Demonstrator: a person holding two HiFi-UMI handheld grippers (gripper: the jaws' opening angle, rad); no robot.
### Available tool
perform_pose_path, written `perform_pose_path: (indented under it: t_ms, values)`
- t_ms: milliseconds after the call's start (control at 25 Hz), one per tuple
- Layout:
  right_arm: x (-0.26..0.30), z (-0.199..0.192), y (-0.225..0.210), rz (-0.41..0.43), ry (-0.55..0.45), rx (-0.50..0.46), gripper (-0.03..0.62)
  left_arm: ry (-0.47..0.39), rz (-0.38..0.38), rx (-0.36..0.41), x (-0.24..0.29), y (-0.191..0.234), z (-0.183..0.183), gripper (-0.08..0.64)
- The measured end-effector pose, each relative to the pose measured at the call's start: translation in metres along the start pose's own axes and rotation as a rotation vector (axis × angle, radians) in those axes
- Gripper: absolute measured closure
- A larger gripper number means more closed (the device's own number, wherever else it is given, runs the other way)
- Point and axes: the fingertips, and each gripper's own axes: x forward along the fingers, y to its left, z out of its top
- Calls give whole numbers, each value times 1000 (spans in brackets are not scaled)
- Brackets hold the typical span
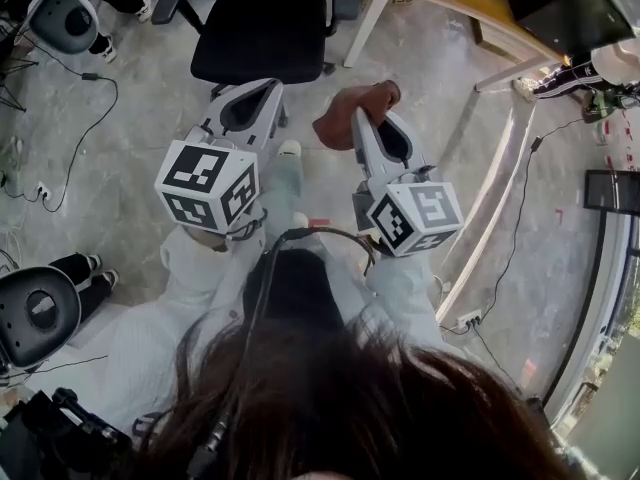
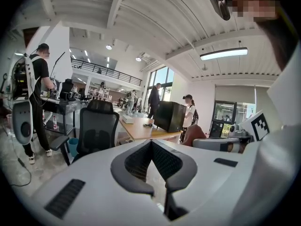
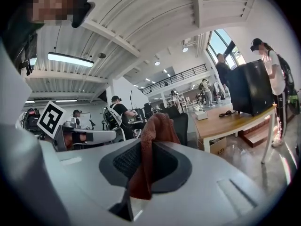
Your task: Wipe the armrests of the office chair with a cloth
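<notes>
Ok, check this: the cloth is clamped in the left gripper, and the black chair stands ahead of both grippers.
Wrong on one point: the cloth is clamped in the right gripper, not the left, as the right gripper view shows. The left gripper is shut on nothing. The black chair does stand ahead of both grippers.

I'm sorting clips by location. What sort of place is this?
Probably an open-plan office or workshop: a black office chair, a wooden desk bearing a black box, and a railed upper gallery behind.
</notes>
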Motion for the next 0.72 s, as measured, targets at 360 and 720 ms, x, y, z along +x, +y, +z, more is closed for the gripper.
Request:
perform_pose_path:
  t_ms: [360, 720]
  values:
    - [107, 30, -92, -30, 13, -22, 543, 0, -68, 7, 141, 49, 35, 557]
    - [230, 60, -157, -83, 18, 22, 543, 56, -124, 11, 250, 129, 68, 557]
